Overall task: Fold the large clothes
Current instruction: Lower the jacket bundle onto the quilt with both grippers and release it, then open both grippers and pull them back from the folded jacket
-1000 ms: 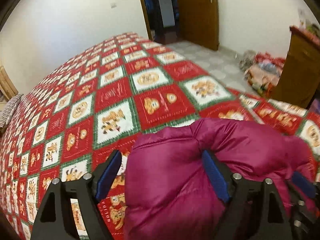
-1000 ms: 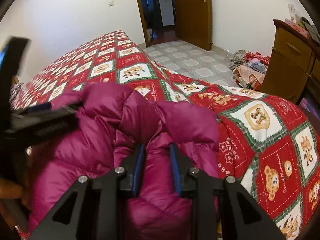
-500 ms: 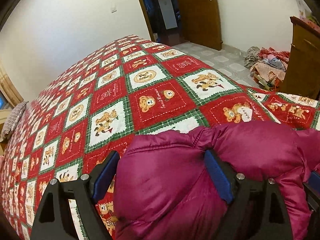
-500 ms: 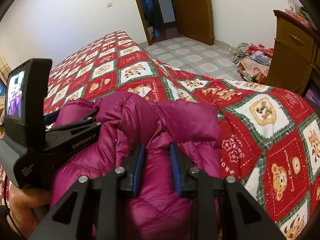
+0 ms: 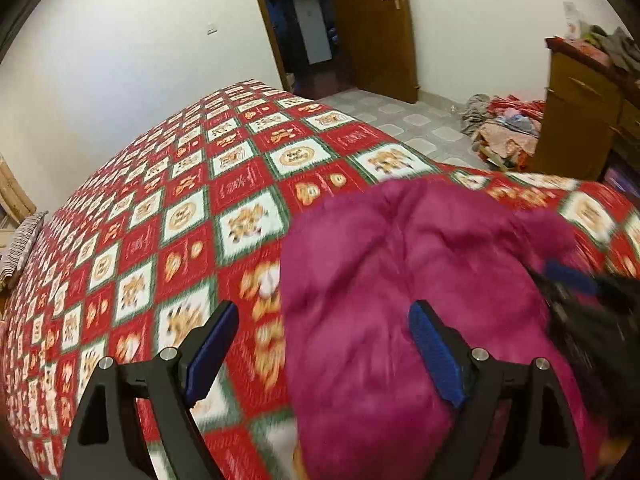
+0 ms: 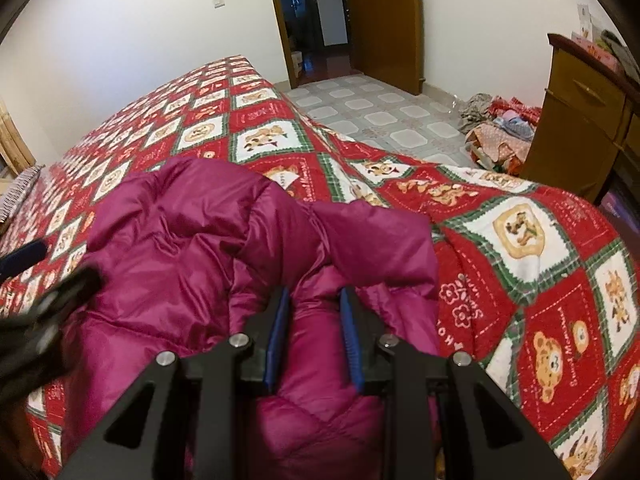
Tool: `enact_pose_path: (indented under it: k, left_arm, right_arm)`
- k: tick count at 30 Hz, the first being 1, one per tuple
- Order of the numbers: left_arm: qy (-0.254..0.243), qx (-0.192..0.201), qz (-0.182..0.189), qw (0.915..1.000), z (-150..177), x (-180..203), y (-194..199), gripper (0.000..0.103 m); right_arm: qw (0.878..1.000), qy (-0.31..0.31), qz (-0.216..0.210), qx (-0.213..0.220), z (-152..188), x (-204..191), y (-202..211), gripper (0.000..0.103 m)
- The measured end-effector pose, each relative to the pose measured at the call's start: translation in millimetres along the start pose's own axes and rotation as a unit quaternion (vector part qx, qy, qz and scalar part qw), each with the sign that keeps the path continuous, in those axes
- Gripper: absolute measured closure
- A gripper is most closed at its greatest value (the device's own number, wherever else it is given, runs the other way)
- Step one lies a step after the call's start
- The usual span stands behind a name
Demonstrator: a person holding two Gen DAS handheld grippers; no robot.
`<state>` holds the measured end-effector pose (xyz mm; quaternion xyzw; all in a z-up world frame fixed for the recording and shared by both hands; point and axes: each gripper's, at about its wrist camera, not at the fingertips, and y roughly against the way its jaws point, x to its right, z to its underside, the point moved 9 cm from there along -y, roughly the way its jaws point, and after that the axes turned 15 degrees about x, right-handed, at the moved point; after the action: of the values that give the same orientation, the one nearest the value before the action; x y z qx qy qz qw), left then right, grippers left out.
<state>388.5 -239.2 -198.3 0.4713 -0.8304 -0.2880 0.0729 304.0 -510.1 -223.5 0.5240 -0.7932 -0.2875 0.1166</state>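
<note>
A puffy magenta down jacket lies bunched on the bed's near end; it also shows in the left wrist view. My right gripper is shut on a thick fold of the jacket, with the padding squeezed between its blue pads. My left gripper is wide open at the jacket's left edge: its right finger lies over the fabric, its left finger is over the quilt. The left gripper shows blurred at the left edge of the right wrist view.
The bed carries a red, green and white bear-patterned quilt. A wooden dresser stands at the right, with a pile of clothes on the tiled floor beside it. A wooden door stands open at the back.
My left gripper has moved to the left, off the jacket's bulk, and stays open. The right gripper keeps its hold and the jacket has shifted slightly.
</note>
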Motion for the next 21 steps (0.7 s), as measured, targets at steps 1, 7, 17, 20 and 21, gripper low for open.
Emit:
enact_pose_path:
  k: [1, 7, 17, 20, 21]
  left_arm:
    - [0.003, -0.005, 0.009, 0.9999, 6, 1, 8, 0.015]
    - [0.009, -0.015, 0.014, 0.9998, 33, 4, 31, 0.015]
    - [0.026, -0.018, 0.002, 0.9995, 47, 4, 51, 0.015]
    - [0.033, -0.010, 0.006, 0.9994, 54, 3, 66, 0.015]
    - [0.036, -0.006, 0.008, 0.9993, 58, 3, 73, 0.015]
  right_arm:
    - [1.000, 0.002, 0.004, 0.001, 0, 0, 2, 0.074]
    - [0.999, 0.002, 0.030, 0.024, -2, 5, 41, 0.060]
    - [0.999, -0.007, 0.034, 0.033, 33, -5, 104, 0.058]
    - [0.999, -0.020, 0.033, 0.034, 48, -6, 115, 0.058]
    - [0.998, -0.019, 0.034, 0.039, 52, -7, 121, 0.058]
